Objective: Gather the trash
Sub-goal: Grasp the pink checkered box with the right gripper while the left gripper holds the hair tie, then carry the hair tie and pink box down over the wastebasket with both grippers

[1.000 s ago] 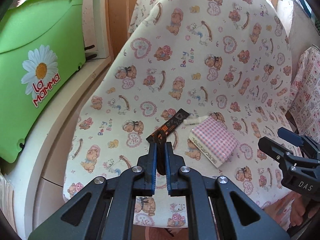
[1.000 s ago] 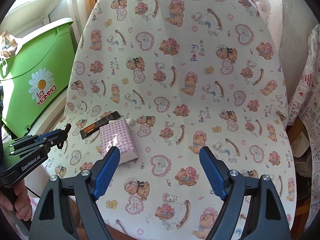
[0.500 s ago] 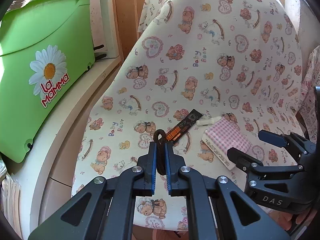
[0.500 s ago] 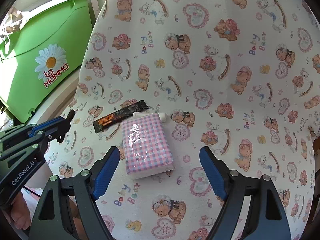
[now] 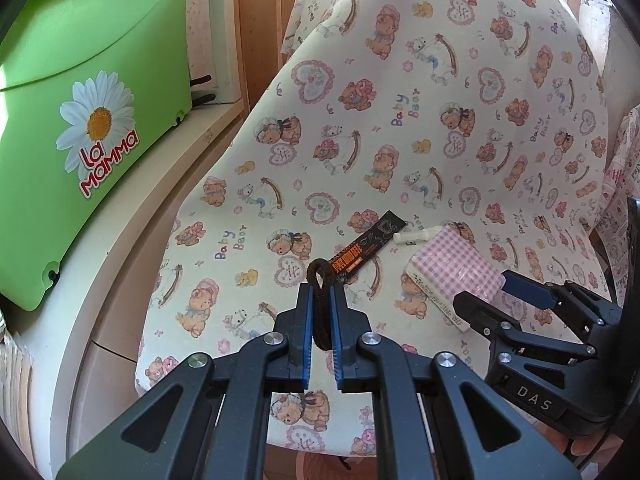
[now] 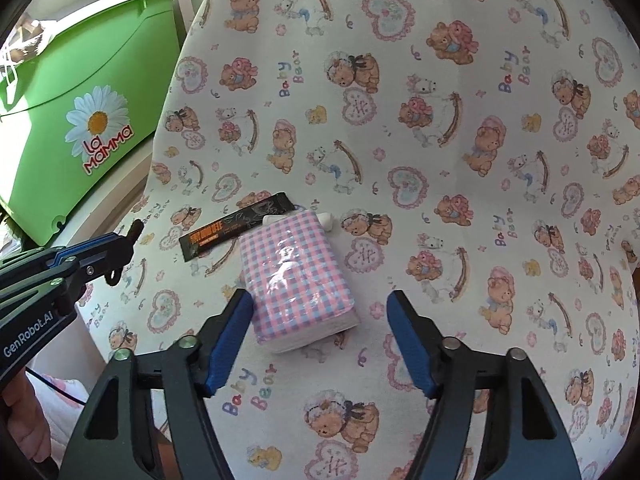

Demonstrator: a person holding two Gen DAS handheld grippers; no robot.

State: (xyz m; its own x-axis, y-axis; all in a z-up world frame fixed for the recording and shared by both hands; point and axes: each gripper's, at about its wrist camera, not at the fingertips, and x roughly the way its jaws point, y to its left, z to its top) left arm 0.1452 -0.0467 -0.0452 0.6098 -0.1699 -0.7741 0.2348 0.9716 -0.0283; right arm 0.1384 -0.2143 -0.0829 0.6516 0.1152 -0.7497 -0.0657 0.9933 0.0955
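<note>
Straddling pink checked tissue pack point(image 6: 298, 276), right gripper point(image 6: 320, 338) wide open, needs closing; left gripper point(image 5: 320, 312) grips dark loop point(image 5: 320, 304).

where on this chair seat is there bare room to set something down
Bare cloth lies right of the pink checked tissue pack, under the right tool, and left of the black wrapper toward the seat edge by the green bin. It is crowded where wrapper, pack and white tube cluster.
</note>
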